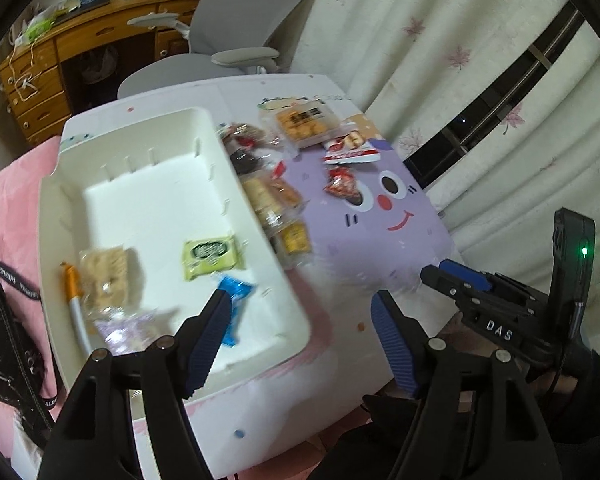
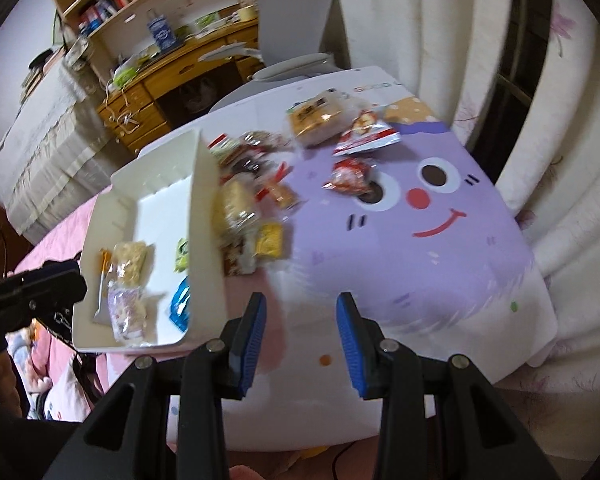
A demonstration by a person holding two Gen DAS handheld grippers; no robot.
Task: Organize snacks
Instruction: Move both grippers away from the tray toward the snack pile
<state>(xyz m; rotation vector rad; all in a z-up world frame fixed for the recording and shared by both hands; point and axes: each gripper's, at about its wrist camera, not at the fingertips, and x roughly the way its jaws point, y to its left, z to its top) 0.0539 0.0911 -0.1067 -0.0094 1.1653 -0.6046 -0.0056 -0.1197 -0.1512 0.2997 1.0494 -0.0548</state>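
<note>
Nearest us in the left wrist view, our left gripper [image 1: 300, 332] fills the bottom of the frame, its ribbed blue pads spread wide with nothing between them. Just above its left pad, a blue packet [image 1: 236, 300] lies inside the white bin [image 1: 260, 216] at centre left, along with a green packet [image 1: 211, 255], a clear-wrapped cracker pack [image 1: 108, 276] and an orange-capped pen [image 1: 74, 300]. In the right wrist view, our right gripper [image 2: 302, 344] sits at bottom centre, its jaws parted and empty over the table's white edge. The remaining snacks [image 2: 256, 196] are piled just right of the bin's wall, with a red-and-white bag [image 2: 366, 138] and a red wrapped candy [image 2: 350, 178] on the purple cartoon-face tabletop [image 2: 440, 256].
</note>
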